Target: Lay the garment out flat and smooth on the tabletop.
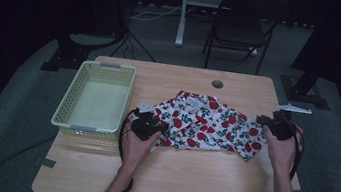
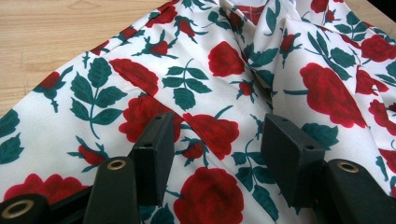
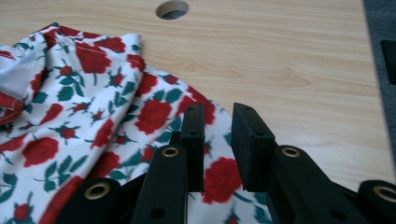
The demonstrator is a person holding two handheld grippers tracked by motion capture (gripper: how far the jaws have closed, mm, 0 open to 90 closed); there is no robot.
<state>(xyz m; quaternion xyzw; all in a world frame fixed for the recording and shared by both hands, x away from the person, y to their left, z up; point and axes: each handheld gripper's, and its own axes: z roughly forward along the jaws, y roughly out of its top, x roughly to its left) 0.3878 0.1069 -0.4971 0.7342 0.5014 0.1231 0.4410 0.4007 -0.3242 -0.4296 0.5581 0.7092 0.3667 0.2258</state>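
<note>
Fingers [image 2: 154, 154] of the left gripper [image 2: 219, 158] stand wide apart, pads clear of the rose-print cloth [image 2: 224, 60] that runs under and between them; nothing pinched. Right gripper [image 3: 217, 144]: jaws narrowly parted over the cloth's hem, a sliver of print showing in the gap, pads not pressing, so released too. Cloth lies rumpled across the middle of the table [image 1: 187, 179], its span running from just right of the green basket [image 1: 74, 105] toward the right edge, with the left gripper [image 1: 146, 125] on its near-left end and the right gripper [image 1: 278, 125] at its right end. Judgement: the work looks like gathering or folding the cloth, likely for the basket. To do it well, each gripper should bite a single clean layer at a corner or hem, not a bunched fold; the left one sits over a broad flat stretch and needs to tip down onto an edge first. Close both before lifting, and lift together so the fabric hangs even. High view gives the whole layout: basket empty, cloth's full extent, both hands' spacing. Left gripper view gives the folds and creases up close. Right gripper view gives the round cable hole [image 3: 172, 8] near the far edge and the bare wood right of the hem.
</note>
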